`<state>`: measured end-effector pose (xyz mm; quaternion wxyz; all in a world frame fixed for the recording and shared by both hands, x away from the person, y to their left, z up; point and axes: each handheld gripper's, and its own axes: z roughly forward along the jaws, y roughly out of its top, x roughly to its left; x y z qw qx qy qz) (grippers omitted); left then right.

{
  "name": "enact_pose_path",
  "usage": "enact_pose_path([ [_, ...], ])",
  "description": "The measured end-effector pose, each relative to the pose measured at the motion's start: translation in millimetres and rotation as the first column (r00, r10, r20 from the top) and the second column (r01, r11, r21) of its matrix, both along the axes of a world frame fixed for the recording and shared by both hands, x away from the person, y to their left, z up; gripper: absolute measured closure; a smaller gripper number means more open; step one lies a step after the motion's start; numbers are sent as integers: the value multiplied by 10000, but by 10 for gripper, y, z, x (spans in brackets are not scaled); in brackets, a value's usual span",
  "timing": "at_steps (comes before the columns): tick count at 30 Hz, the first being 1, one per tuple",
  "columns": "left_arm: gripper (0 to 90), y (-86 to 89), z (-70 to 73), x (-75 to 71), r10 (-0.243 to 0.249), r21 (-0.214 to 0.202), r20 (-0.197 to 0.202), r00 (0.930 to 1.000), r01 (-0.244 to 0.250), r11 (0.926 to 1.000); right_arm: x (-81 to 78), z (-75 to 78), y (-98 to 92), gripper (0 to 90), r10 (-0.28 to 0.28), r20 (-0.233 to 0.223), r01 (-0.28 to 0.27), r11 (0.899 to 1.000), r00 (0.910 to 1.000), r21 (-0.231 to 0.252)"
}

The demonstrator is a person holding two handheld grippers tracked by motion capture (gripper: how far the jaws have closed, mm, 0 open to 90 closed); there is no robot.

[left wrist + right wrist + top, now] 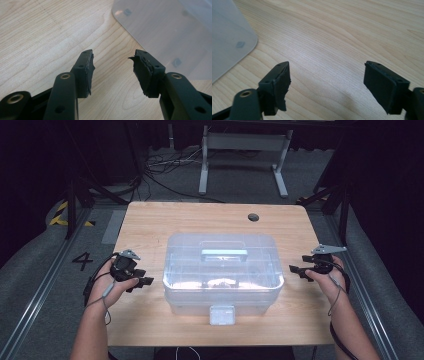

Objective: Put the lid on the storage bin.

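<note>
A clear plastic box [222,270] with a shut lid stands in the middle of the wooden table [150,220]. Its lid carries a pale blue handle [224,253], and a latch [222,315] hangs at the front. My left gripper [145,281] rests low at the box's left side, jaws open toward it. In the left gripper view the left gripper [113,53] has only bare wood between its pads, with the box corner [165,32] just beyond. My right gripper [296,270] sits at the box's right side. It [327,64] is wide open over wood, with the box corner [227,37] to its left.
A dark round hole [253,217] sits near the table's far edge. Behind the table stands a white metal frame [245,150] among floor cables. Bare wood lies on both sides of the box. A "4" [82,261] is marked on the floor at left.
</note>
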<state>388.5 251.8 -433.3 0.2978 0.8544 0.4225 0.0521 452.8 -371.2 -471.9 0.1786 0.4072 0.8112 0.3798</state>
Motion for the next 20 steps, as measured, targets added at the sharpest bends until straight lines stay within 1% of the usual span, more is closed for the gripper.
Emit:
enact_pose_path([
  [1,508,0,-6,2,15,27,-22,10000,-15,10000,0,-9,6,161,65,-34,-65,10000,10000,31],
  [2,508,0,-6,2,15,27,-22,10000,-15,10000,0,-9,6,161,65,-34,-65,10000,10000,31],
  [3,508,0,-14,4,25,25,-64,10000,-25,10000,0,-21,12,146,180,-56,-180,9998,9998,7],
  [5,507,2,-24,8,26,61,-68,10000,-26,10000,2,-52,30,146,404,-113,-405,9992,9991,-74],
  [7,507,5,-35,11,43,68,-102,9999,-43,10000,7,-85,46,146,485,-240,-489,9987,9985,-161],
  [9,507,9,-44,15,30,74,-120,9999,-29,10000,12,-124,63,145,540,-122,-541,9985,9985,-127],
  [11,507,14,-50,17,54,85,-119,9999,-53,9999,11,-159,83,144,589,-233,-594,9980,9980,-213],
  [16,503,13,-60,21,72,50,-116,9999,-72,10000,5,-188,111,142,811,-119,-811,9967,9966,-38],
  [20,489,16,-65,21,130,13,-56,9999,-130,9999,6,-180,103,145,767,-109,-767,9971,9970,31],
])
